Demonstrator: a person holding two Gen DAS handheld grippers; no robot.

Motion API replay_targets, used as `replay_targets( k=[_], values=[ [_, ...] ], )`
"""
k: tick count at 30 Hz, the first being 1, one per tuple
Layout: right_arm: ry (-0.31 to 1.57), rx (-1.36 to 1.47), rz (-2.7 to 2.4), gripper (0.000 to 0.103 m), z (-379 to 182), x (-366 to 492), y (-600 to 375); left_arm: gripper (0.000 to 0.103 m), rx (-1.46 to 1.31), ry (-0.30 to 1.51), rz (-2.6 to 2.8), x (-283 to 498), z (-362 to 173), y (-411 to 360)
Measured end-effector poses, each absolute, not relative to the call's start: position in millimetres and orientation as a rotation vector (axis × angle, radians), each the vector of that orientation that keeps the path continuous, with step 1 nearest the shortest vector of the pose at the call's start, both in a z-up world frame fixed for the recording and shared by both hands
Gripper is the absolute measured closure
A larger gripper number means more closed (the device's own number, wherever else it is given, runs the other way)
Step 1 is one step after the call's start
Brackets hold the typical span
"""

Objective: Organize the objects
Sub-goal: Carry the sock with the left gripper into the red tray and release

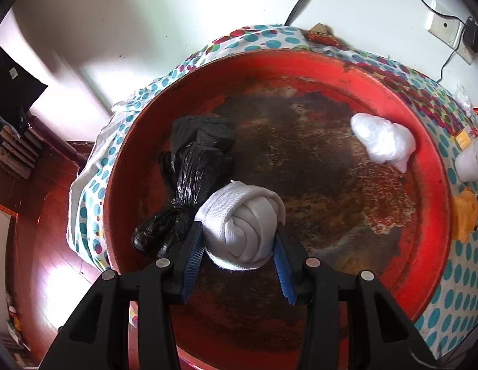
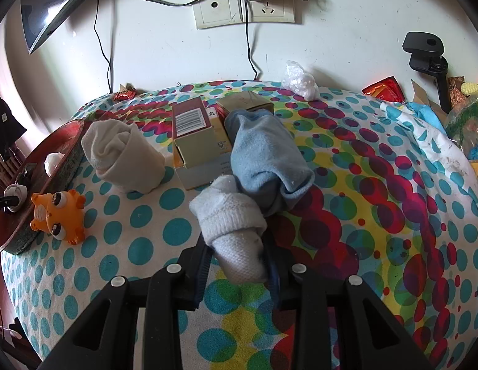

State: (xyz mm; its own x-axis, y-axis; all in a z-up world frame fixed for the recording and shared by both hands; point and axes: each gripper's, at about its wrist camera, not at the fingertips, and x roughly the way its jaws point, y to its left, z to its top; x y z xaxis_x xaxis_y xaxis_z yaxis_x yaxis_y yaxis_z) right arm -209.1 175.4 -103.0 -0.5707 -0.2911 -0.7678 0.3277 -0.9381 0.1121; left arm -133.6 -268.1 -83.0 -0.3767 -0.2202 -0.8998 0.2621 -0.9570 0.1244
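Left hand-held gripper has its pads clamped on a rolled white sock, hanging over the worn red tray, right beside a knotted black plastic bag; a white plastic bag lies near the tray's far rim. Right hand-held gripper squeezes a white-and-blue sock bundle above the dotted tablecloth, near a cream sock roll, small boxes and an orange toy fish.

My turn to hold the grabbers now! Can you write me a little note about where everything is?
Left gripper: shut on a rolled white sock over the red tray.
Right gripper: shut on a white-and-blue sock bundle over the spotted cloth.
In tray: black bag, white bag.
Left on the cloth: cream sock, orange fish toy, boxes.
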Motion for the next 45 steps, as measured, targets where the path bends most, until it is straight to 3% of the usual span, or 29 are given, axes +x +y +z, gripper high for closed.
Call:
replay_targets(
  k=[13,16,20,23,30,34,41,45],
  values=[
    [0.086,1.217,-2.517,0.071,-102.8,-208.9,173.0,0.058,1.526,0.055,-2.395,-129.5,-87.7,-275.8],
    [0.085,1.218,-2.518,0.071,-102.7,-208.8,172.9,0.044,1.524,0.074,-2.412,-127.9,-85.8,-275.2],
    [0.103,1.218,-2.523,0.071,-102.4,-208.5,171.1,0.037,1.5,0.083,-2.445,-124.3,-78.7,-271.0],
    [0.123,1.219,-2.528,0.071,-102.2,-208.1,169.2,0.023,1.483,0.079,-2.467,-119.2,-71.3,-265.0],
    [0.129,1.219,-2.532,0.072,-102.2,-208.2,169.7,0.02,1.326,0.023,-2.56,-93.9,-49.9,-241.1],
    [0.142,1.224,-2.547,0.072,-102.1,-207.4,167.6,0.011,1.245,0.062,-2.597,-77.9,-43.2,-236.5],
    [0.226,1.221,-2.569,0.072,-101.5,-205.0,158.9,0.009,1.162,0.059,-2.605,-62.8,-44.3,-239.3],
    [0.244,1.245,-2.603,0.077,-101.0,-200.2,151.8,0.005,1.126,0.06,-2.611,-57.6,-46.1,-242.6]
  ],
)
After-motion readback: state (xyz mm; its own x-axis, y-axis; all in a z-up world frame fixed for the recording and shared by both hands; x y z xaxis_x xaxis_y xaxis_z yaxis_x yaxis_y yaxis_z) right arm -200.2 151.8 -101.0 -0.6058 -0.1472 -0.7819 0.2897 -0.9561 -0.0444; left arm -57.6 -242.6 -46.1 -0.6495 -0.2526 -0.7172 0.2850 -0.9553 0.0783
